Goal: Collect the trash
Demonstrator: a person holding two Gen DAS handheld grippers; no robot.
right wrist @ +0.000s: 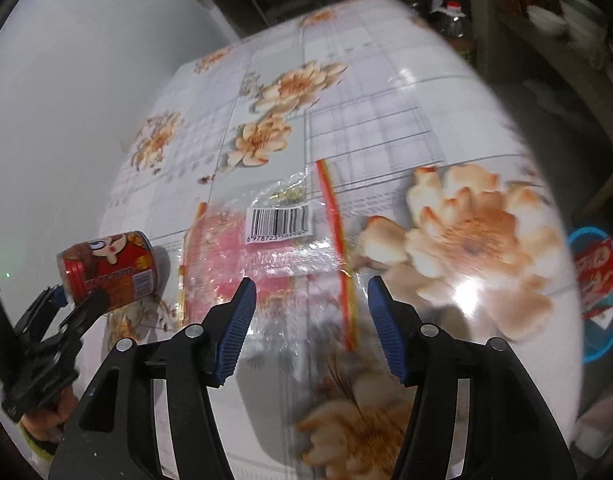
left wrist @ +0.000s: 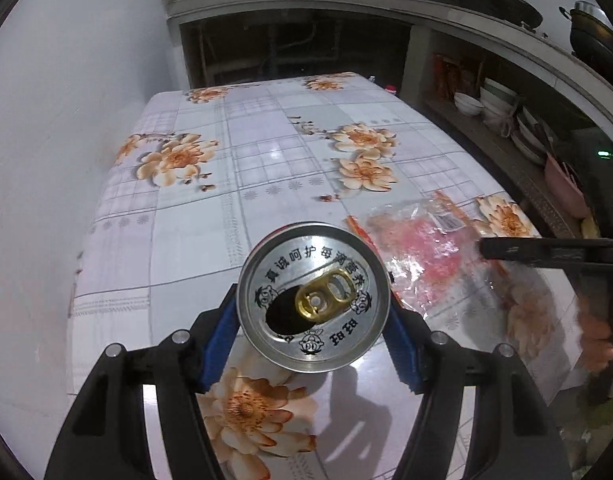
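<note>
Floral table (left wrist: 194,240); blue bin (right wrist: 610,344) beside.

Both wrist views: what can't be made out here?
- Can: left wrist view shows only its opened top; whether anything is inside stays dark.
- Left gripper: in the right wrist view the can's body hides its far finger.
- Plastic wrapper: motion blur smears its print; only the barcode label reads.
- Blue bin: cut off by the table edge and frame; contents partly seen.
- Right gripper: left wrist view shows one finger only.
</note>
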